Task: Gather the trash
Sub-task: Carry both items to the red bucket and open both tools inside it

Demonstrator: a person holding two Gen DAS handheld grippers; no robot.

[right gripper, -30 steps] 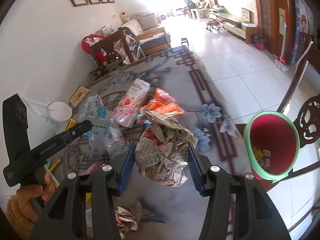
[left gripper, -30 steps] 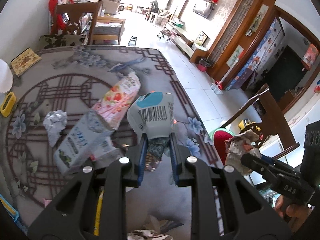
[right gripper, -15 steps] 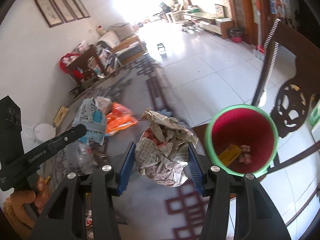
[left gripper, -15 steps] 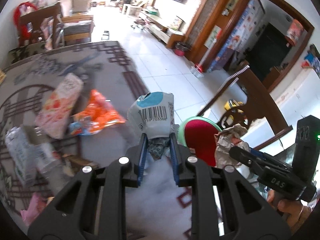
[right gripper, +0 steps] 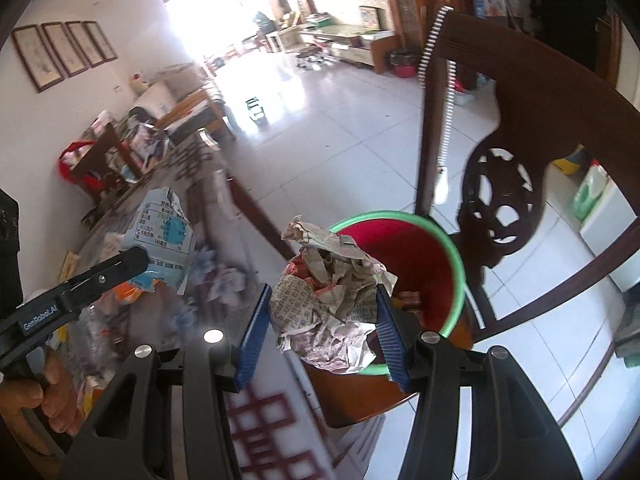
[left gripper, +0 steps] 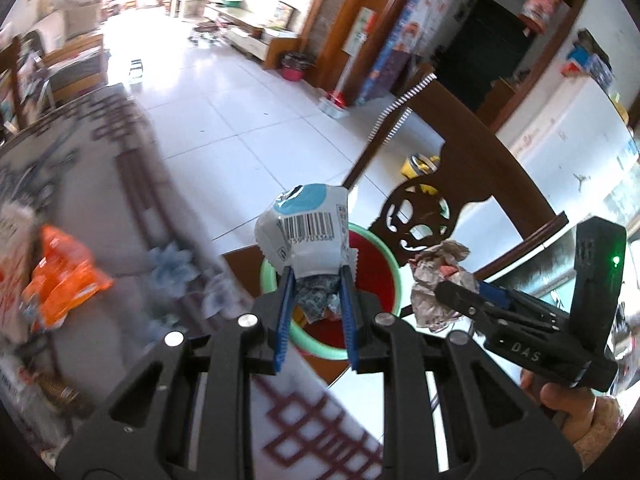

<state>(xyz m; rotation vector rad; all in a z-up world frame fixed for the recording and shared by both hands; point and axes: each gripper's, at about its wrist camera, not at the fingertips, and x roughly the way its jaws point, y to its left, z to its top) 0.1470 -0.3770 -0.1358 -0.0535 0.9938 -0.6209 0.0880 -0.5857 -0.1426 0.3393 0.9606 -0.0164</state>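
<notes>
White-tiled living room, bright at the far end; a counter [left gripper: 120,208] under a patterned cloth runs along the left of both views, blurred, with a carved dark wooden chair [right gripper: 532,128] at its near corner.

- Bin: red wastebasket [right gripper: 436,248] with a green rim sits on the chair seat, just beside the counter edge. A few scraps lie at its bottom.
- Left gripper [left gripper: 314,280]: blue fingers [left gripper: 285,300] pinching the crumpled lower end of a white-and-blue snack wrapper [left gripper: 306,236] with a barcode. Wrapper stands up above the fingers, over the near rim of the bin.
- Right gripper [right gripper: 324,308]: fingers [right gripper: 256,320] spread fairly wide, pressed against both sides of a crumpled newspaper ball [right gripper: 328,292], which hangs over the bin's near rim.
- Left on the counter: an orange foil packet [left gripper: 60,284] and other litter, too blurred to name.

Handling, as judged: both pieces are light and soft. The wrapper film is slick and springy, so the bunched end is the sound place to hold it; a flat panel would likely slide. The newspaper ball compresses and grips well across its widest part, but loose flaps may catch on a finger at release. Neither is fragile; a drop into the bin should do no harm.
</notes>
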